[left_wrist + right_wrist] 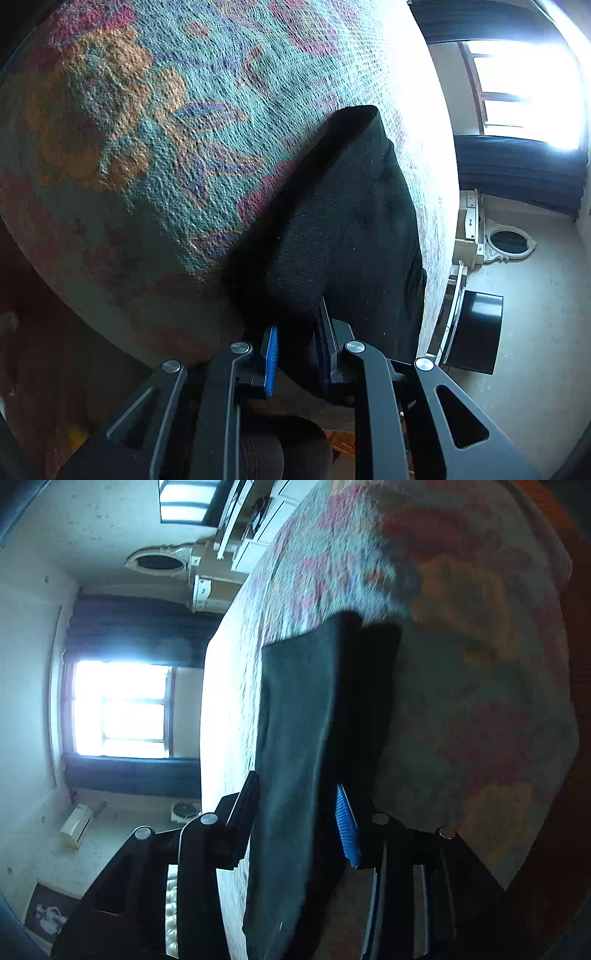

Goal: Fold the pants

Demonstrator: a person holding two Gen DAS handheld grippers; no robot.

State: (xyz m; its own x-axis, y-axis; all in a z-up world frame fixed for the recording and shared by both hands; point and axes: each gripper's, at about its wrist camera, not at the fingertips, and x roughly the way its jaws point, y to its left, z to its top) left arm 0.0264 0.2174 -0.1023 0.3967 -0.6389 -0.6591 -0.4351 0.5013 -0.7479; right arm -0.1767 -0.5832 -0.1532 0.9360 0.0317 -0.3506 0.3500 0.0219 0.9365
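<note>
Left wrist view: the left gripper (295, 354) has its fingers clamped on the near edge of the black pants (343, 221), which lie as a narrow folded strip on the flowered bedspread (129, 147).

Right wrist view: the right gripper (299, 819) has its fingers parted, the pants (295, 738) passing between them without being pinched.

The legs appear already laid together lengthwise. Judging by the long strip, the crosswise folds are still to do.
</note>
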